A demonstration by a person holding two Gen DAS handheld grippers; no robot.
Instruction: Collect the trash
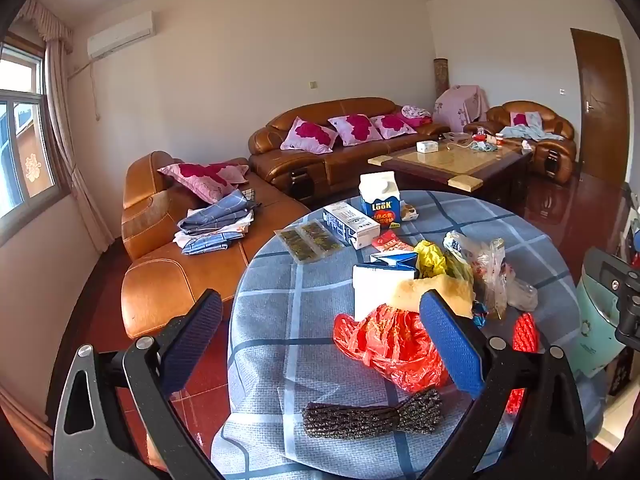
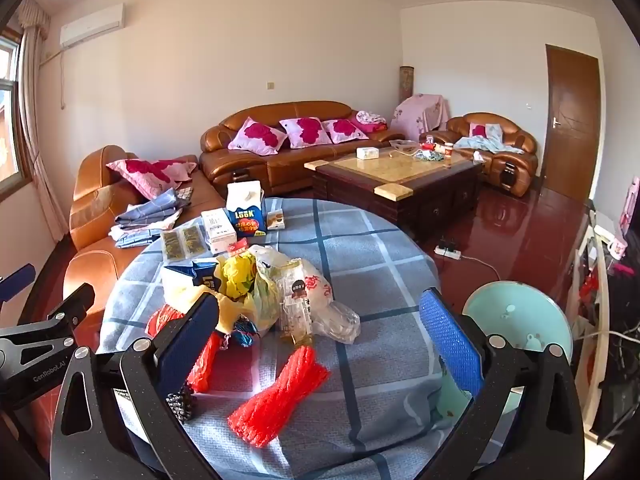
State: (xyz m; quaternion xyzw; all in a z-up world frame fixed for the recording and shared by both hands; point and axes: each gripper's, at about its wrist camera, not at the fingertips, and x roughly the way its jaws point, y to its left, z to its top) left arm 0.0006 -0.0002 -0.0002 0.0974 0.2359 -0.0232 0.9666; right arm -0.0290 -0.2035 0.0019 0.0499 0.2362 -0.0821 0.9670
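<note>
Trash lies on a round table with a blue checked cloth (image 1: 280, 320) (image 2: 380, 280). Near me are a red plastic bag (image 1: 392, 344), a dark mesh net (image 1: 372, 416), a red mesh net (image 2: 280, 396), clear plastic bags (image 2: 320, 300) and a yellow wrapper (image 2: 238, 276). Farther back stand a blue LOOK carton (image 1: 380, 204) (image 2: 246, 208) and a white box (image 1: 350, 224). My left gripper (image 1: 320, 332) is open and empty above the near table edge. My right gripper (image 2: 320, 336) is open and empty over the red mesh net.
A mint-green bin (image 2: 520, 324) (image 1: 596, 320) stands at the table's right. Orange leather sofas (image 1: 340, 144) and a dark coffee table (image 2: 400, 176) are behind. Folded cloths (image 1: 216, 224) lie on the near sofa. A power strip (image 2: 448, 250) lies on the red floor.
</note>
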